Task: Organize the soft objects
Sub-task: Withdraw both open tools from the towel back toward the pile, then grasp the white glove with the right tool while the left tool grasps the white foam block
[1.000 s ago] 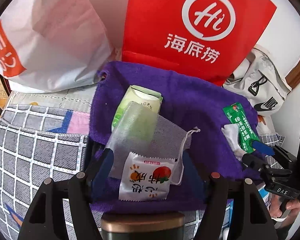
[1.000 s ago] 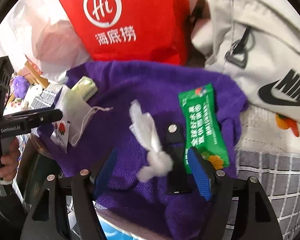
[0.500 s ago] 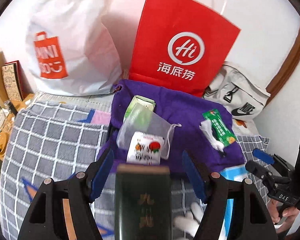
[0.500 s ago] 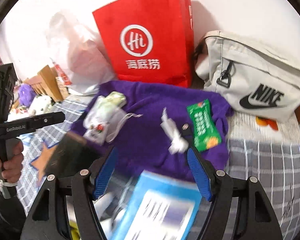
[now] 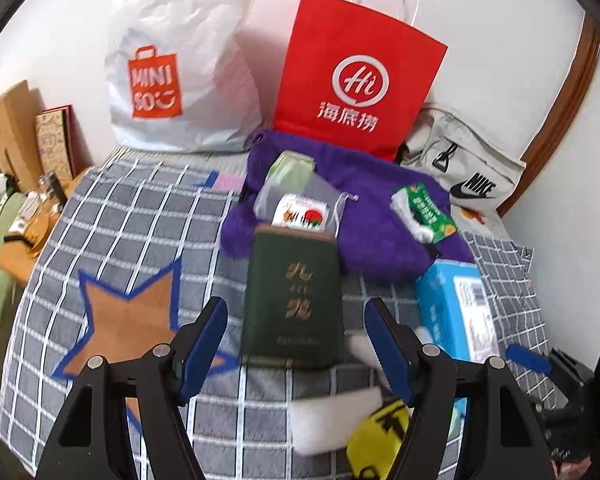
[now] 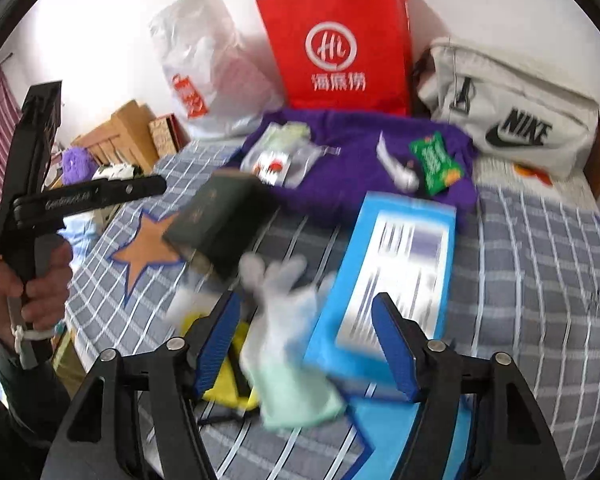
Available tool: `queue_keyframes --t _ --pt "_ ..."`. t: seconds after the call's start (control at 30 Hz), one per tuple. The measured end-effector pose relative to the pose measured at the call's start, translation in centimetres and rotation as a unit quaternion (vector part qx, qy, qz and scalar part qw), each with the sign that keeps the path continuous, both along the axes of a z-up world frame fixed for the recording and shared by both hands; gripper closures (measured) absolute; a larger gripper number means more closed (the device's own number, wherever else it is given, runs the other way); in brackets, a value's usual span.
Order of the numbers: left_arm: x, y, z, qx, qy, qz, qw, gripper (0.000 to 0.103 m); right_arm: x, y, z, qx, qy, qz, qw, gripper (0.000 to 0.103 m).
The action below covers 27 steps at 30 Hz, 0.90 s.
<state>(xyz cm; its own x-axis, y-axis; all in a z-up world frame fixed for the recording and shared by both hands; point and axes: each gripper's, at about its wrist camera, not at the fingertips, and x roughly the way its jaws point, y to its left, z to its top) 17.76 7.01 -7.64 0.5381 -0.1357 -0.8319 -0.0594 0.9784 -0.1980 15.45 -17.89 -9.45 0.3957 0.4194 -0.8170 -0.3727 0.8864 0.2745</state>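
A purple towel (image 5: 384,236) lies on the checked bedspread (image 5: 140,232) and also shows in the right wrist view (image 6: 352,160). On it sit a mesh pouch with snack packets (image 5: 296,204), a green sachet (image 5: 424,212) and a white tissue (image 6: 396,164). A dark green box (image 5: 292,296) lies in front of the towel. A pale glove (image 6: 284,332) and a yellow item (image 5: 380,440) lie nearer. My left gripper (image 5: 296,344) is open and empty above the green box. My right gripper (image 6: 306,340) is open and empty above the glove.
A red paper bag (image 5: 356,84), a white Miniso bag (image 5: 176,68) and a grey Nike bag (image 5: 468,168) stand against the wall. A blue box (image 6: 392,280) lies right of the glove. Cardboard boxes (image 6: 124,136) sit beyond the bed's left edge.
Both grippers have pulled back from the purple towel toward the near side of the bed. The green box, blue box, glove and yellow item have come into view.
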Motion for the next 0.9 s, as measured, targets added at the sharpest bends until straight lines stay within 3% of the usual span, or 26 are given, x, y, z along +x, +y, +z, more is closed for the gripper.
queue_keyframes --t 0.2,0.47,0.53,0.57,0.6,0.9 --pt "-2.9 0.8 -2.3 -0.013 0.013 0.007 0.9998 0.034 -3.0 1.4 -2.9 -0.012 0.021 0.016 1.000 0.042" --pt "-5.8 0.5 -4.8 -0.021 0.022 -0.019 0.9994 0.034 -2.5 2.7 -6.6 -0.017 0.029 -0.010 0.999 0.045" --pt "-6.1 0.5 -5.2 -0.017 0.026 -0.019 0.9993 0.034 -2.4 2.9 -7.2 -0.014 0.030 -0.011 0.999 0.058" --pt "-6.1 0.6 -5.4 -0.018 0.028 -0.017 0.9993 0.034 -2.4 3.0 -7.3 -0.015 0.029 -0.011 0.999 0.071" --pt "-6.2 0.7 -5.6 -0.021 0.030 -0.015 0.9992 0.034 -2.5 3.0 -7.2 -0.009 0.028 -0.011 0.999 0.075" --pt "-6.7 0.9 -6.3 -0.020 0.037 -0.005 0.9991 0.034 -4.9 2.2 -3.3 0.024 -0.030 0.008 0.999 0.082"
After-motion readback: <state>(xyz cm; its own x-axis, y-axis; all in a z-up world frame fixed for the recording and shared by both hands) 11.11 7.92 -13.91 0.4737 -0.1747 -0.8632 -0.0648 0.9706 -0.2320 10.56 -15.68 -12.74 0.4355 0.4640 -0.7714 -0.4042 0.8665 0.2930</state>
